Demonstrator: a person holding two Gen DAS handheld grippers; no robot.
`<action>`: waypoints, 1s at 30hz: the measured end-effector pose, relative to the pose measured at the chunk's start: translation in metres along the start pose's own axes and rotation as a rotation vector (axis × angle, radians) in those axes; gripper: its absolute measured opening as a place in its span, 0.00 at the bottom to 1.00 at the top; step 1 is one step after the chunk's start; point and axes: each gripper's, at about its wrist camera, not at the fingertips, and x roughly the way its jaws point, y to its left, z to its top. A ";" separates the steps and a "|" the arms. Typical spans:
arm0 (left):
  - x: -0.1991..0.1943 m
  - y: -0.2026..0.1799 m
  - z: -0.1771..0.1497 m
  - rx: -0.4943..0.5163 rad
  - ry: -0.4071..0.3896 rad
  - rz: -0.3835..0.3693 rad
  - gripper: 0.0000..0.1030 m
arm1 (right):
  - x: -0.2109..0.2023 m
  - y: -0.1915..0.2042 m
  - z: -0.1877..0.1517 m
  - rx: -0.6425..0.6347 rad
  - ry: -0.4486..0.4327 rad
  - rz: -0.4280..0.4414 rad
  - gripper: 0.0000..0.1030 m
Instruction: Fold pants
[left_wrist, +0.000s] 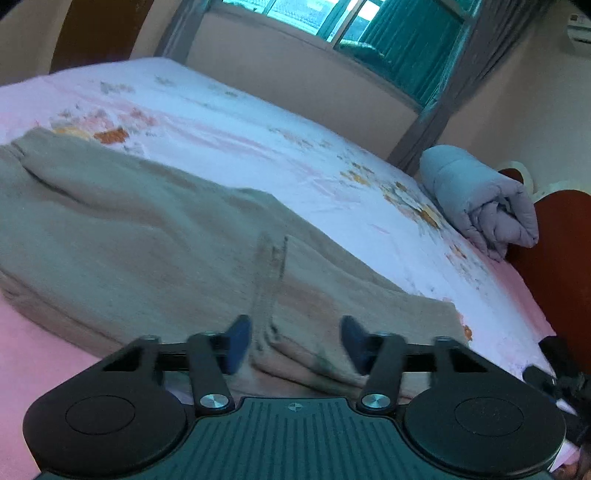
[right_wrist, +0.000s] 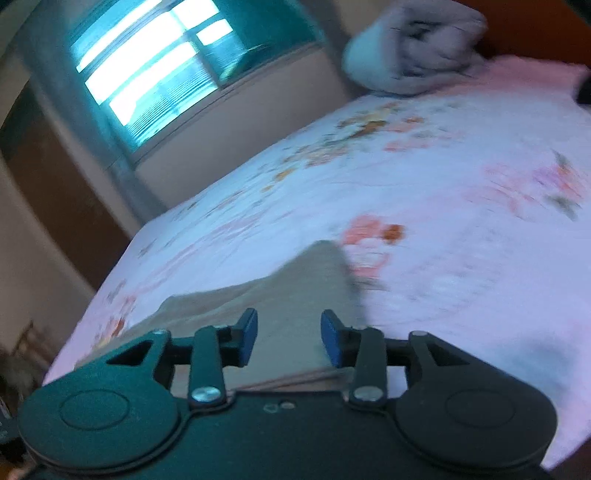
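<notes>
Beige pants (left_wrist: 155, 236) between parted fingers (left_wrist: 238, 345).

No legible text, label, brand, number or sign in either wrist view. Both views are motion-blurred. Only mark: a small round crosshair symbol (left_wrist: 294, 407) on the ribbed dark gripper body, lower centre, left wrist view.

Home bedroom: floral-sheeted bed (left_wrist: 258, 147), curtained window (left_wrist: 388, 40).
</notes>
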 end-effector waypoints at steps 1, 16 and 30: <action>0.000 -0.005 0.000 -0.009 0.004 -0.014 0.46 | -0.005 -0.009 0.001 0.024 -0.006 -0.007 0.35; 0.017 -0.008 -0.014 -0.116 0.070 -0.019 0.36 | -0.006 -0.039 -0.001 0.106 0.041 0.068 0.43; 0.010 0.004 -0.020 -0.228 0.065 -0.154 0.08 | 0.058 -0.081 -0.033 0.720 0.236 0.365 0.39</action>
